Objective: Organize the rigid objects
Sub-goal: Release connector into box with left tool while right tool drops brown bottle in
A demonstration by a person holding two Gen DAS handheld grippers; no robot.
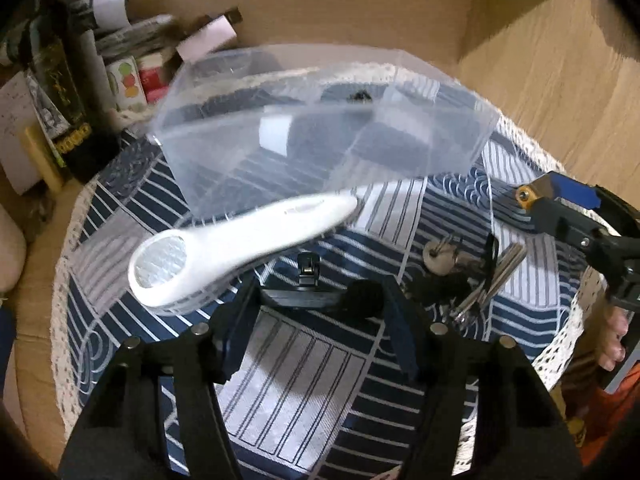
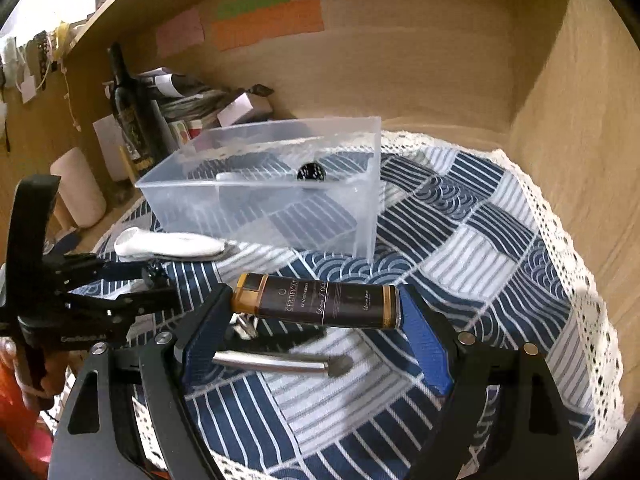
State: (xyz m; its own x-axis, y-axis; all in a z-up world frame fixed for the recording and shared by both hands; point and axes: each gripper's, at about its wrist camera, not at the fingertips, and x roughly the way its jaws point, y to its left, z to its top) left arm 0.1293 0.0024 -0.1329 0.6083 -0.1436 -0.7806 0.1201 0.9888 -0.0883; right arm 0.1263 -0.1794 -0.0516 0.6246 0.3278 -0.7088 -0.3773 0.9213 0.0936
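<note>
Presently, with your left gripper (image 1: 320, 300) jaws closed on a small black object low over the cloth, keep the right gripper (image 2: 316, 308) squeezing the dark tube (image 2: 320, 304) endwise, then carry it level over the clear bin (image 2: 272, 184) rim.

dark gold-trimmed tube (image 2: 320, 306) level; white magnifier (image 1: 236, 244) beside clear bin (image 1: 320, 128).

1. The clear box (image 1: 320, 120) is smeared by motion blur in the left wrist view, so the small dark thing (image 1: 359, 97) inside cannot be identified.
2. The bunch of keys (image 1: 476, 280) is partly covered by the left gripper's finger (image 1: 400, 320).
3. The right gripper (image 1: 532, 196) is cut off by the picture's right edge.
</note>
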